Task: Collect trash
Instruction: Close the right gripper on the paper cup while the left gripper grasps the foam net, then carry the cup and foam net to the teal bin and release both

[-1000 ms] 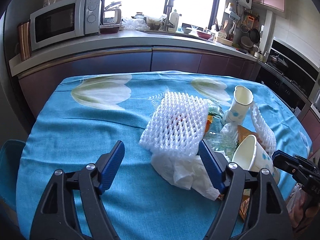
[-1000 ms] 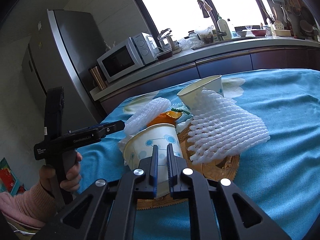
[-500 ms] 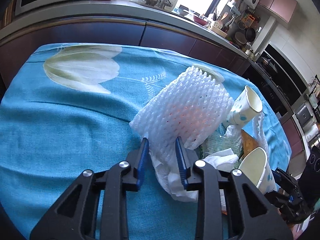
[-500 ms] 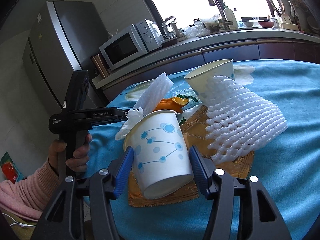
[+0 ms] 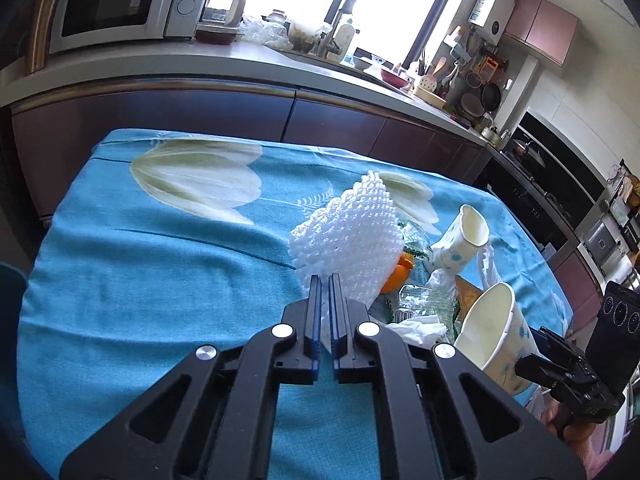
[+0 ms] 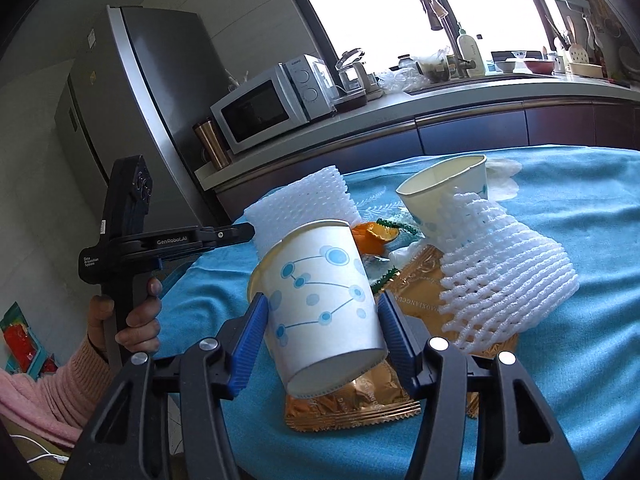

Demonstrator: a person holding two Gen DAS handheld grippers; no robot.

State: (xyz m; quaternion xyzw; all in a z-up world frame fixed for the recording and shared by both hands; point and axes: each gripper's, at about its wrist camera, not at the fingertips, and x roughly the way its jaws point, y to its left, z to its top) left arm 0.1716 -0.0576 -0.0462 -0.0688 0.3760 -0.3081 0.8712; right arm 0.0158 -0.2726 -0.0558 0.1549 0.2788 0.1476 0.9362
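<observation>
Trash is lying heaped on the blue-clothed surface (image 5: 152,280): two foam nets, two paper cups, orange peel (image 6: 374,236), crumpled tissue (image 5: 418,326) and a gold wrapper (image 6: 360,404). The left gripper (image 5: 325,284) is sitting fully closed, its blue pads pinching the near corner of the white foam net (image 5: 348,236), which is standing up from the heap. The right gripper (image 6: 320,332) is standing at middle width around the tilted spotted paper cup (image 6: 320,296), a pad on each side of the wall; both pads look to be touching, so it is probably gripping the cup, though how firmly cannot be told.

Risks from here seem modest but real. The foam net is being held only by an edge, and its mesh is springy, so a quick lift is likely to tear it free or let it slip out. It is also resting against the peel and tissue, which could be dragged along and scattered. The paper cup is thin-walled; extra squeezing could crush it, while too light a hold on its tapering sides could let it slide forward. The second net (image 6: 504,276) is leaning on the far cup (image 6: 448,184) and may topple once the pile is disturbed.
</observation>
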